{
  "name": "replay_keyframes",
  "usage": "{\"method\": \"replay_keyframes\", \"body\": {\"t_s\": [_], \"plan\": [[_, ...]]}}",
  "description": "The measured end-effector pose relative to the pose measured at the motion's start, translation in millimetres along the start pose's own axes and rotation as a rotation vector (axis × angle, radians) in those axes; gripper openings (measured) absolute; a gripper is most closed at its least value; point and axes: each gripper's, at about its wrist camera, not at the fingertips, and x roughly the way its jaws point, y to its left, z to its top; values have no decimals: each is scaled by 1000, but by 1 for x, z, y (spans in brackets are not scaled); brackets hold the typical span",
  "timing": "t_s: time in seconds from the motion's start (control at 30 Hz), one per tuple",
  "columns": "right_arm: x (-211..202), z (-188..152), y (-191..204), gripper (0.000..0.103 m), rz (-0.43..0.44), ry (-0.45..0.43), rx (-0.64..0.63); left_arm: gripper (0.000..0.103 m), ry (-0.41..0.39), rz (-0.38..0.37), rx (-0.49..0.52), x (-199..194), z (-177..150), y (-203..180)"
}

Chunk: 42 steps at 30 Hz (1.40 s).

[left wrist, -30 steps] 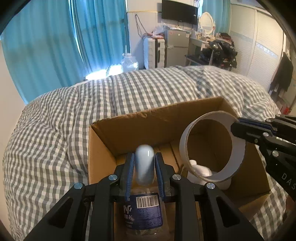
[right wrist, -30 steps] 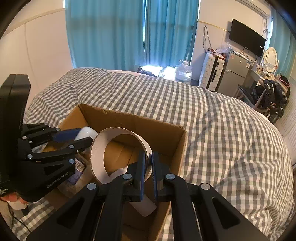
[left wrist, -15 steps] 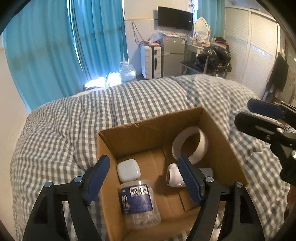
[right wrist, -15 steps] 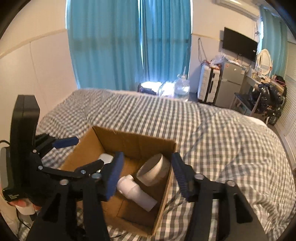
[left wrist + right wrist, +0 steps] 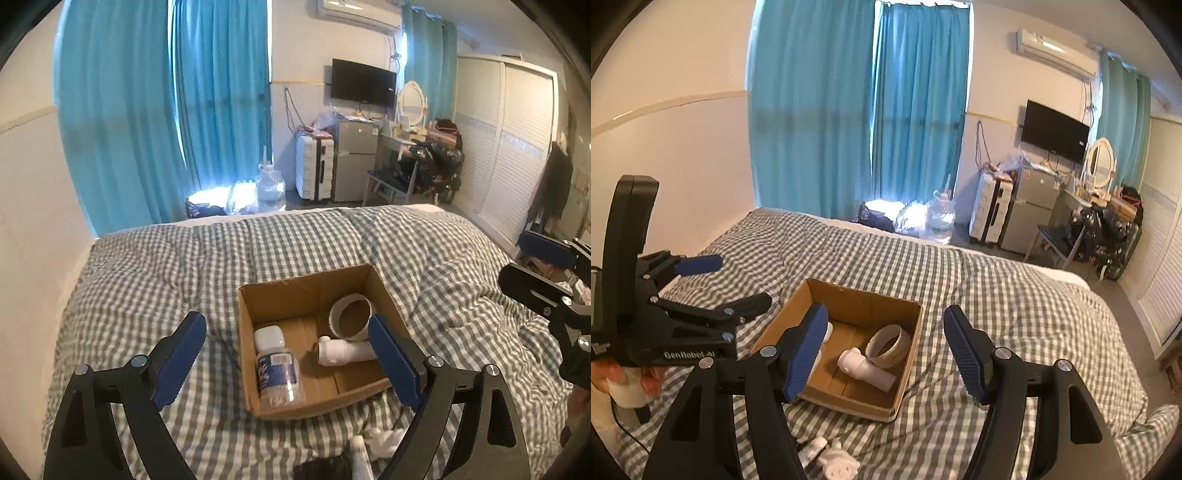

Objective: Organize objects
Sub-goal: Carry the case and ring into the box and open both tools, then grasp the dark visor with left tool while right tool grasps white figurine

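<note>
An open cardboard box [image 5: 380,286] [image 5: 907,373] sits on the checked bed. Inside lie a clear bottle with a blue label [image 5: 276,374], a small white case [image 5: 269,336], a white tape roll [image 5: 351,317] [image 5: 888,345] and a white pipe fitting [image 5: 341,351] [image 5: 864,369]. My left gripper [image 5: 288,363] is open and empty, held above and short of the box. My right gripper [image 5: 882,352] is open and empty, raised over the box's near side. The left gripper also shows in the right wrist view [image 5: 713,280].
Small white items [image 5: 380,439] [image 5: 836,467] and a dark object [image 5: 321,469] lie on the bedding in front of the box. Checked bedding [image 5: 155,280] spreads all round. A wall runs along the left; curtains, a water jug [image 5: 269,188], suitcase and fridge stand beyond the bed.
Both grippers opened, releasing the bottle and the tape roll into the box, then pulled back and up. The box now looks smaller and farther away.
</note>
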Motion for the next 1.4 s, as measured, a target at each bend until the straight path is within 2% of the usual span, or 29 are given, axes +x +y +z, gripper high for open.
{"method": "replay_keyframes", "body": {"t_s": [0.2,0.43,0.63,0.77,0.97,1.17,1.4], "plan": [[-30,-9,15,70,4,-9,-22,92,-16,37,-13,-30,-19,5],[-34,-40,23,70,27,30,-28,92,13,71,-31,-31,-62,6],[-5,-85,23,70,50,123,-11,92,104,64,-68,-1,-106,3],[23,-119,23,70,67,213,0,92,186,59,-57,28,-131,-5],[54,-153,25,70,77,301,18,92,264,71,-20,54,-159,-14],[73,-170,24,70,97,365,33,92,355,79,-18,76,-183,-12],[90,-187,28,70,111,422,30,92,427,13,28,94,-195,-27]]}}
